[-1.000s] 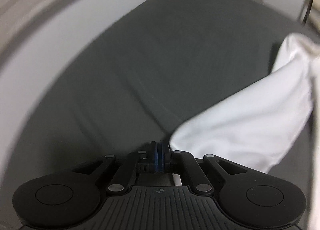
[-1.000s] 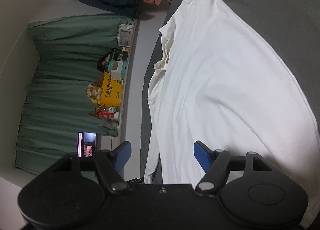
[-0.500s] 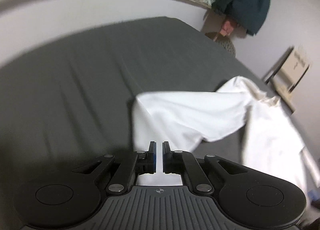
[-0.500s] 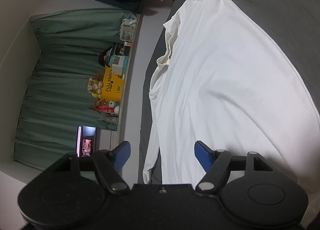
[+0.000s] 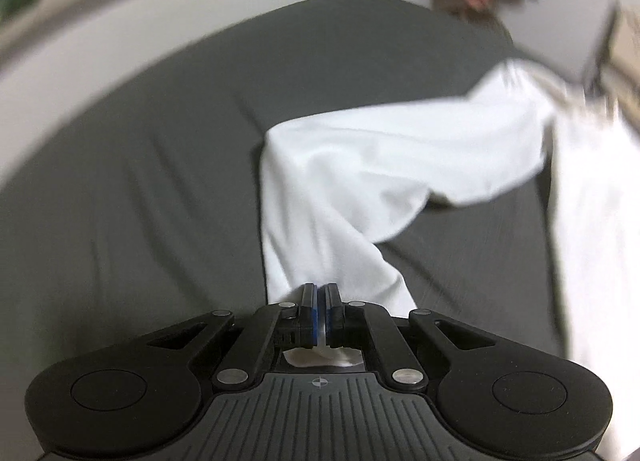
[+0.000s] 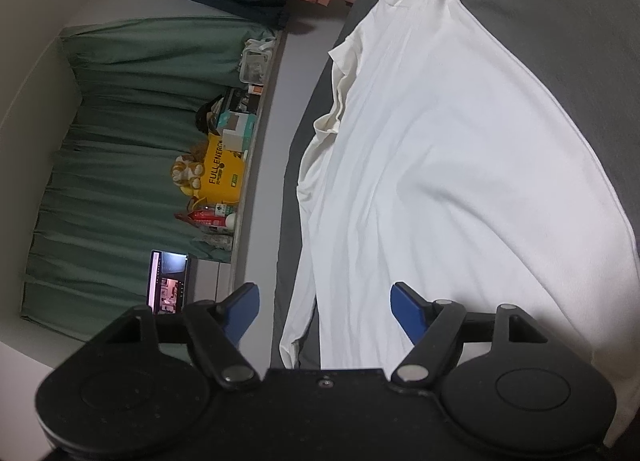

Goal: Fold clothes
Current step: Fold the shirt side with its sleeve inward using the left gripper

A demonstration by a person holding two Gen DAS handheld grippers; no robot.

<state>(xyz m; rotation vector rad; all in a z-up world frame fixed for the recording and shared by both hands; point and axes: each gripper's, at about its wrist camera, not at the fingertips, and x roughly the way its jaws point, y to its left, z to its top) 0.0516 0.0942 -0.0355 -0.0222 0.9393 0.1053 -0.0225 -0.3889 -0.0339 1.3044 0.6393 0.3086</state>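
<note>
While left tool [image 5: 320, 301] pinches white garment [image 5: 400, 157], right tool [image 6: 325, 307] gapes empty; cluttered shelf [image 6: 240, 133] alongside.

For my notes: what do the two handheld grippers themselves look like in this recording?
Both are matte black plastic. The left gripper has a ribbed grey-black body with a small crosshair mark, round discs on either side, silver pivot pins on its linkage arms and blue pads. The right gripper has the same discs and pins, and blue finger pads. No cables or sleeves show.
</note>
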